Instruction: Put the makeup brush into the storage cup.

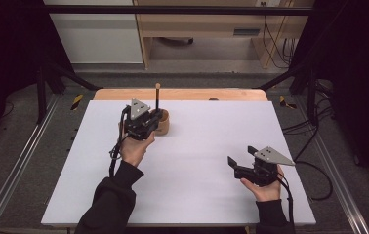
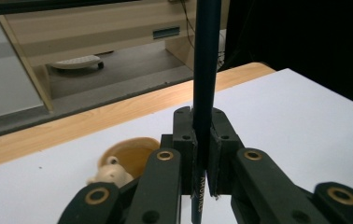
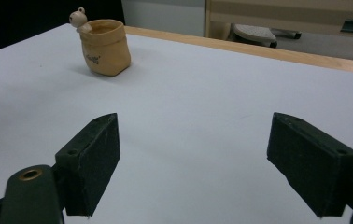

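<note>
Nearest the high camera, two dark sleeves (image 1: 109, 204) are being seen coming in from the bottom edge, each hand carrying a tool over the white table (image 1: 197, 195). At the near right, the right tool (image 1: 241, 158) is being held low over a bare part of the table by the right hand (image 1: 265, 187), with its jaws spread wide and nothing between them; in the right gripper view the two black pads (image 3: 93, 161) are being shown well apart above the white surface.

Farther back and to the left, the left tool (image 1: 157, 113) is being held by the left hand (image 1: 134, 148) just beside a small tan pot (image 1: 164, 124) that is standing on the table near its far wooden edge (image 1: 197, 94). A dark pencil (image 1: 157, 97) is being gripped upright in this tool, its jaws closed tight on the shaft, as the left gripper view is showing at close range. The pencil's top is rising above the tool; whether its lower end is inside the pot cannot be told. A small pale figure (image 3: 78, 18) is being seen on the pot's rim. A cable (image 1: 314, 168) is trailing off the right side of the table.
</note>
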